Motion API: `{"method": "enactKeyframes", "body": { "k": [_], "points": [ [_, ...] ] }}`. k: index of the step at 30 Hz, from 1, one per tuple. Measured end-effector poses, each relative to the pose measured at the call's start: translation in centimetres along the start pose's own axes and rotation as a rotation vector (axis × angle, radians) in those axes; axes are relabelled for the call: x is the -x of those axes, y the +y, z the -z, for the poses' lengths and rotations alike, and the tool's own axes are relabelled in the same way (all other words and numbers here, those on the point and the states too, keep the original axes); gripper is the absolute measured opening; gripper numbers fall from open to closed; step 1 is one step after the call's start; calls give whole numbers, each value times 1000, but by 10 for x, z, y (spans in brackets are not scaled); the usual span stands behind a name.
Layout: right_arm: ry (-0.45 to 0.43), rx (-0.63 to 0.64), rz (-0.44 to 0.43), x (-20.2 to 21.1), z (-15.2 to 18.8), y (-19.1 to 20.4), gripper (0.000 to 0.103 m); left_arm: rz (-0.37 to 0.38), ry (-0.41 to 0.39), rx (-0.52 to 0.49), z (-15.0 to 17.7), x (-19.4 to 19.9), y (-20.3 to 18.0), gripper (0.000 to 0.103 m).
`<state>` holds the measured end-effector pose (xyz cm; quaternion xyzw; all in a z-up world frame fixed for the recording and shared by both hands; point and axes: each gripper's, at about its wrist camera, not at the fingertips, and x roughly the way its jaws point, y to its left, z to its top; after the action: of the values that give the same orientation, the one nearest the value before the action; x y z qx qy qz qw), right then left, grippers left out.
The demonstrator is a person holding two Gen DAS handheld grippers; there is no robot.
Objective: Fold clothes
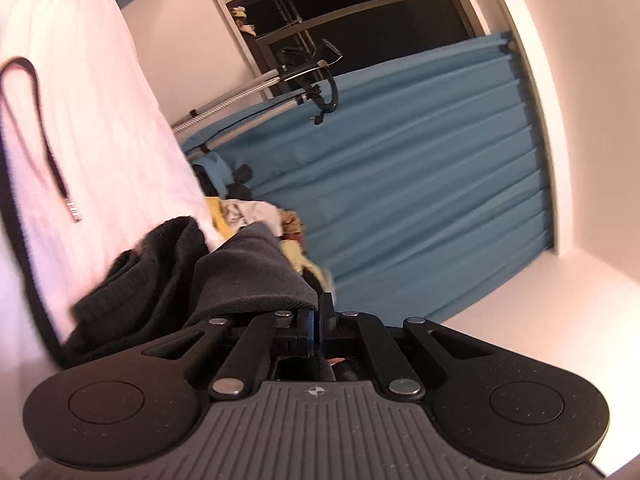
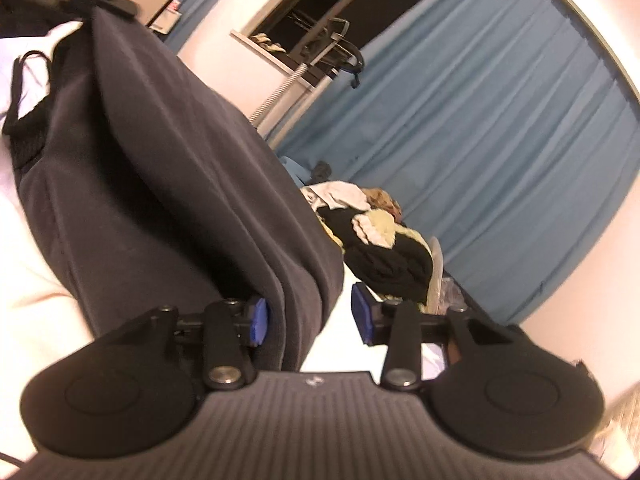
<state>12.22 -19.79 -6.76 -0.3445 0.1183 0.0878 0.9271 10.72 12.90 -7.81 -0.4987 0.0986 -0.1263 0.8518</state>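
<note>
Two tongs work one dark grey garment (image 2: 168,184) stretched over the white bed (image 2: 36,280). My left tongs (image 1: 316,320) are clamped on its hem; my right tongs (image 2: 312,316) stand apart, cloth brushing only one pad. If I pull now, that free side could sag and skew the fold toward the laundry pile (image 2: 384,248).

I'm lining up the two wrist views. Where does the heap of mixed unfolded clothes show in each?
Left wrist: the heap of mixed unfolded clothes sits at centre, just beyond the dark grey fabric.
Right wrist: the heap sits right of centre, beside that fabric.
Shared landmark: the pleated blue curtain behind it.
</note>
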Motion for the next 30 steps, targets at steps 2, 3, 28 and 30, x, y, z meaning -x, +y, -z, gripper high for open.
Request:
{"method": "enactKeyframes", "body": {
  "k": [2, 3, 28, 30],
  "points": [
    [6, 4, -1, 0, 0, 0, 46, -53, 0, -16, 2, 1, 2, 3],
    [18, 13, -13, -2, 2, 3, 46, -88, -1, -26, 3, -1, 6, 3],
    [-231, 225, -298, 56, -22, 77, 86, -274, 172, 89, 33, 11, 28, 92],
    [-238, 277, -316, 43, -23, 93, 86, -280, 171, 94, 35, 9, 31, 92]
  ]
}}
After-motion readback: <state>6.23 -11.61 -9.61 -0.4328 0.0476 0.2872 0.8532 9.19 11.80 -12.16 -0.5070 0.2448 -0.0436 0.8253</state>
